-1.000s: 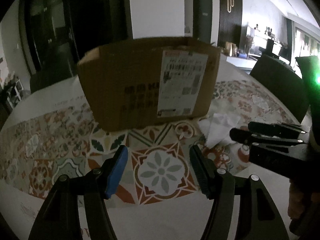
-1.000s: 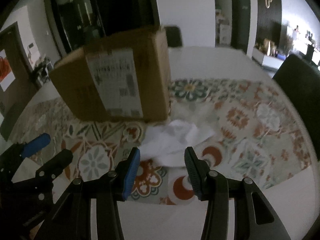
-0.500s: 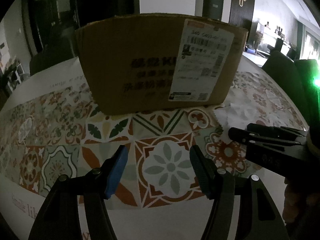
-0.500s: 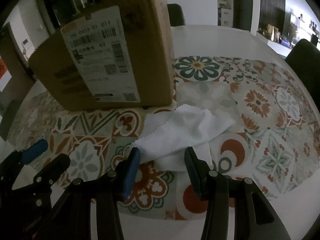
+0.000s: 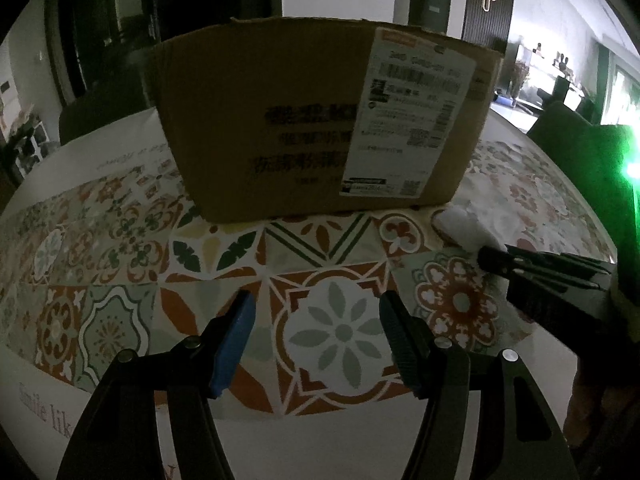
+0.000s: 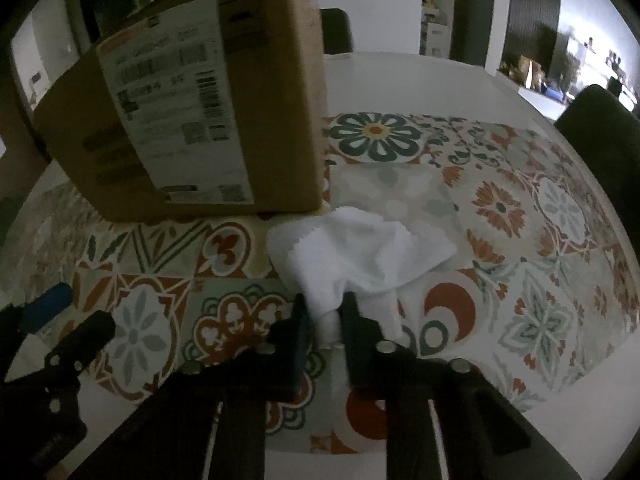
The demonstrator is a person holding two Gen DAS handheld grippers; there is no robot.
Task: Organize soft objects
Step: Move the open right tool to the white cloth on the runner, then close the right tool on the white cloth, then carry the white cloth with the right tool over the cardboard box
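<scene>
Left gripper (image 5: 314, 334) is hovering with fingers wide, gripping nothing, over the patterned table (image 5: 120, 248). Cardboard box (image 6: 208, 120) is sitting behind. Right gripper (image 6: 325, 316) is pinching the white cloth (image 6: 360, 248), bunched just beside the box's corner.

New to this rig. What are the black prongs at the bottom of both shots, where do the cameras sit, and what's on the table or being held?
There is no robot arm. A person holds a two-finger claw in each hand, and each claw carries a fisheye camera looking forward along its own fingers. So the prongs at the bottom of each picture are that claw's fingers.

The left wrist view shows the left claw open over the patterned tablecloth, holding nothing. The right claw pokes in from that picture's right edge.

The right wrist view shows the right claw shut on a white cloth, which lies crumpled on the tablecloth just in front of a cardboard box. The box bears a shipping label. The room is dim, and the label's text is unreadable.
</scene>
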